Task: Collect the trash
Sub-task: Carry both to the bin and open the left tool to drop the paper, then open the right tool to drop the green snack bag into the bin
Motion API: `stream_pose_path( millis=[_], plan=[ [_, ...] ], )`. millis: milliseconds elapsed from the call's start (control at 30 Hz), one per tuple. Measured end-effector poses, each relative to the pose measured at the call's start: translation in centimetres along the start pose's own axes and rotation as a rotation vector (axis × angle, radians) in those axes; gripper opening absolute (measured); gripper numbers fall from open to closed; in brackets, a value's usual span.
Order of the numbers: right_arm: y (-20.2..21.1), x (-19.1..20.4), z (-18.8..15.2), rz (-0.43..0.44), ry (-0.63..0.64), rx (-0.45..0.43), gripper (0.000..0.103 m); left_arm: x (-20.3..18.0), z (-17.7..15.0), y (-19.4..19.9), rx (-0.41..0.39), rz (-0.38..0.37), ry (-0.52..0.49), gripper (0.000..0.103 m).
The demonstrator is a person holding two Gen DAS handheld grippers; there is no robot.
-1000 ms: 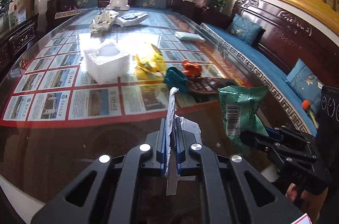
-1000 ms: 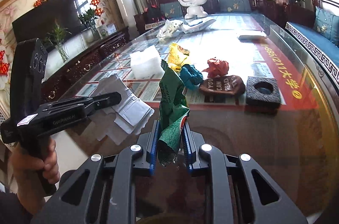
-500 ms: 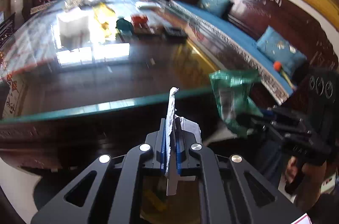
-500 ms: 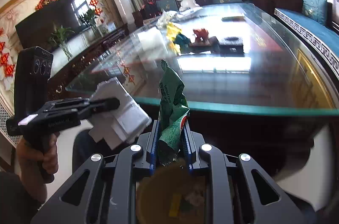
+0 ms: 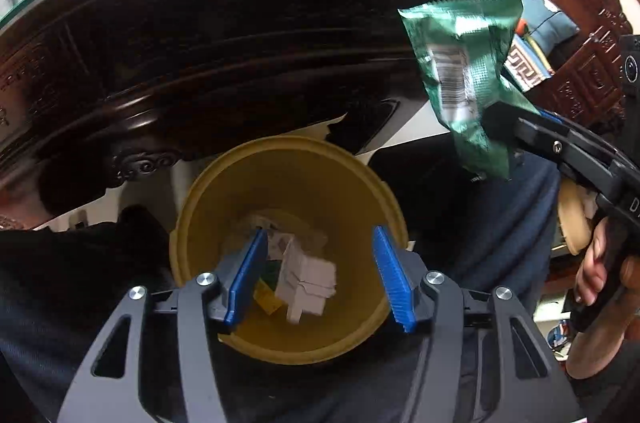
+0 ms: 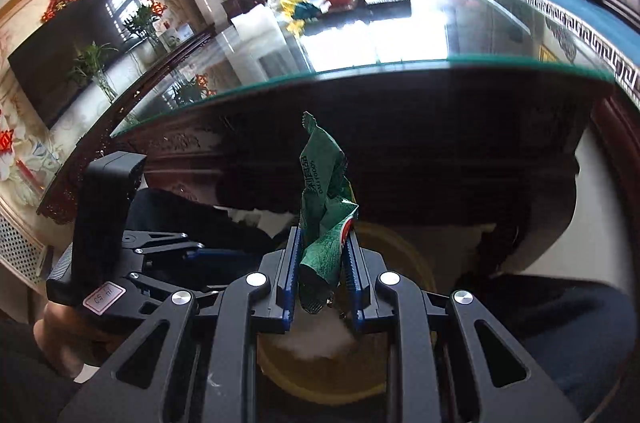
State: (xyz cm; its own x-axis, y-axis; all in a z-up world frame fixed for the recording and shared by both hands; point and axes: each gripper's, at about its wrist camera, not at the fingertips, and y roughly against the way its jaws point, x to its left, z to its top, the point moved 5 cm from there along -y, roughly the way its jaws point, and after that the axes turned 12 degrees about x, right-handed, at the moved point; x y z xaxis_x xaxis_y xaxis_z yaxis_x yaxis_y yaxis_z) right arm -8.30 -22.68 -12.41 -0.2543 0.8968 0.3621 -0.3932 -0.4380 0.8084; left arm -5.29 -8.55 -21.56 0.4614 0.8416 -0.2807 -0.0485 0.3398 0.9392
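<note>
Dropped white paper point(image 5: 307, 279) lies blurred inside yellow bin point(image 5: 224, 191).

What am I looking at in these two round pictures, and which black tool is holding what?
These are no robot arms: a person holds a black two-finger tool in each hand, and a fisheye camera on each tool looks along its fingers. One picture comes from the left tool, the other from the right.

The left gripper hangs over a round yellow plastic bin. Its jaws have just been opening and nothing is between them; a white crumpled paper wrapper lies in the bin below.

The right gripper is shut on a crinkled green foil snack packet; the same packet shows at the right of the left picture.

Beyond stands a glass-topped dark wooden table, with more litter far back on it, too blurred to name.
</note>
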Motion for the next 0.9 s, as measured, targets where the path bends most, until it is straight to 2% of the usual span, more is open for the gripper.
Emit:
stream_pose_path(
  millis=[100,333,367,467,667,900],
  plan=[
    [-0.6,-0.2,-0.6,-0.001,0.002,0.018,0.021,0.8,-0.1,0.7,-0.024,0.008,0.031,0.057],
    [-1.6,0.4,-1.1,0.003,0.034,0.057,0.021,2.7,0.6,3.1,-0.108,0.086,0.070,0.059],
    [-1.8,0.5,-1.3,0.008,0.041,0.072,0.027,2.8,0.6,3.3,-0.114,0.095,0.073,0.061],
    [-2.9,1.0,-1.6,0.022,0.060,0.128,0.055,2.9,0.7,3.4,-0.116,0.110,0.077,0.061],
    [-3.6,1.0,-2.2,0.006,0.082,0.159,0.056,3.5,0.9,3.5,-0.120,0.139,0.076,0.062],
    [-3.0,1.4,-1.5,0.006,0.093,0.119,0.056,3.6,1.3,3.9,-0.137,0.150,0.069,0.062]
  ],
)
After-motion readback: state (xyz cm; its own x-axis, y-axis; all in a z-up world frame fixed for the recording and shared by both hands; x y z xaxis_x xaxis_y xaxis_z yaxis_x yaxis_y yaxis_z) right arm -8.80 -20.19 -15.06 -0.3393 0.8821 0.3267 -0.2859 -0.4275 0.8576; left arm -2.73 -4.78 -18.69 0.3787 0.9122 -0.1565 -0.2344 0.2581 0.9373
